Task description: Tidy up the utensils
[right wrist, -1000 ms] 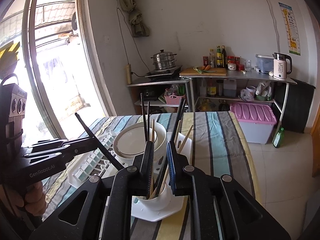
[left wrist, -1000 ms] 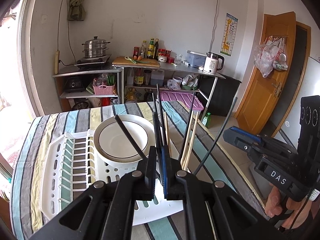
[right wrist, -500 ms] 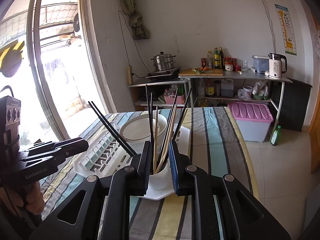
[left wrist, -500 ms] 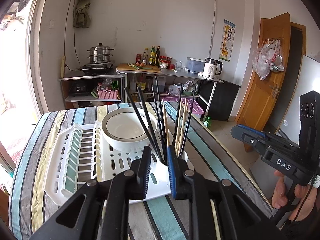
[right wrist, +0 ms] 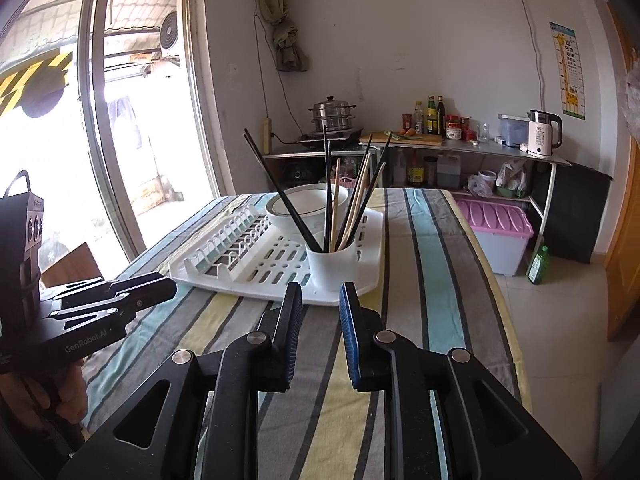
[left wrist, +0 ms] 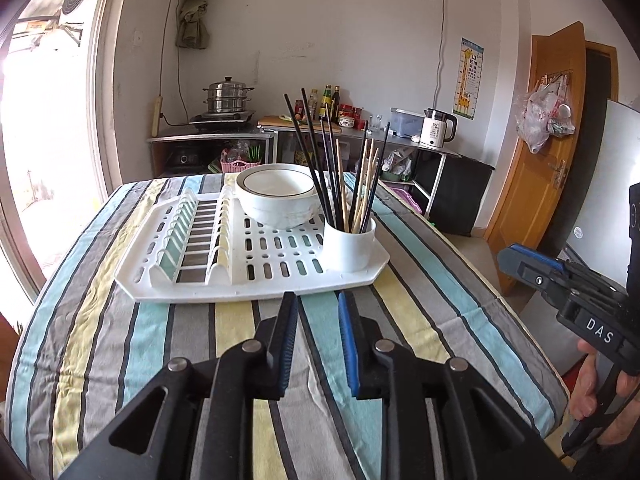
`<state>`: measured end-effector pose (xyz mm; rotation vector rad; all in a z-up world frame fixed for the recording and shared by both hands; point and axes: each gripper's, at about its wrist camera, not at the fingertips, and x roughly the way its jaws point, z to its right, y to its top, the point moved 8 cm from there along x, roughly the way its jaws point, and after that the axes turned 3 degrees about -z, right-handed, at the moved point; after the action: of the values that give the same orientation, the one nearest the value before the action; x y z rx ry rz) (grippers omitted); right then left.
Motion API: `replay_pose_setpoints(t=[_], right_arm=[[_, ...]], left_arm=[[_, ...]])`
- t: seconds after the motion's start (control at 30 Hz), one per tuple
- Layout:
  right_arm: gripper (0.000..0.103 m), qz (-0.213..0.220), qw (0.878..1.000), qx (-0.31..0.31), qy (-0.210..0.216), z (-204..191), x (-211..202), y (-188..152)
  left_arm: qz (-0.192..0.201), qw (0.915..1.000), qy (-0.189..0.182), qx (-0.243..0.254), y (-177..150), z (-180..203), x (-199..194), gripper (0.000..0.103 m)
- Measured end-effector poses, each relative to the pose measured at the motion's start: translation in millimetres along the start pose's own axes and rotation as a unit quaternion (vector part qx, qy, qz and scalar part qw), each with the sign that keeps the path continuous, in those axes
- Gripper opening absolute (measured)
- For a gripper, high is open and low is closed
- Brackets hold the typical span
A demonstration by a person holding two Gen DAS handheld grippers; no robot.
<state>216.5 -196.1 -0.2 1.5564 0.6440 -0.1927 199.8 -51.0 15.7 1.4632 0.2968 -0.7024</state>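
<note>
The chopsticks [left wrist: 344, 176] all stand in the white cup [left wrist: 349, 246]. Some are black and some are wood colour. They lean out in different ways, but none lie loose on the desk [left wrist: 120, 344] or on the rack [left wrist: 256, 276]. The cup sits on the near right corner of the rack, just beside the bowl [left wrist: 276, 200].

The left gripper [left wrist: 318, 306] is over the desk, near the front edge of the rack. Its two fingers have a small gap between them and hold nothing. The right gripper [right wrist: 320, 298] is the same: a small gap, nothing in it, near the cup but not touching it.

It looks like the job is done or almost done. I can see no more chopsticks, spoons or forks waiting to be put away.
</note>
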Motion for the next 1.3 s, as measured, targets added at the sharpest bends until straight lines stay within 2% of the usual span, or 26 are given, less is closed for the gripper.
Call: replay_pose_setpoints(t=[0.6, 0.9, 1.3], right_arm=[[0.021, -0.009, 1.000, 0.003, -0.023, -33.1, -47.9, -84.2], [0.021, -0.004, 1.000, -0.007, -0.030, -37.7, -54.9, -91.4], [0.021, -0.006, 0.999, -0.010, -0.032, -38.8, -52.8, -91.9]], left_arm=[[0.018, 0.9983, 0.053, -0.012, -83.5, -11.2, -57.3, 0.022], [0.016, 0.9984, 0.054, -0.012, -99.3, -9.5, -63.4, 0.022], [0.013, 0.9984, 0.053, -0.010, -100.6, -4.3, -60.0, 0.022]])
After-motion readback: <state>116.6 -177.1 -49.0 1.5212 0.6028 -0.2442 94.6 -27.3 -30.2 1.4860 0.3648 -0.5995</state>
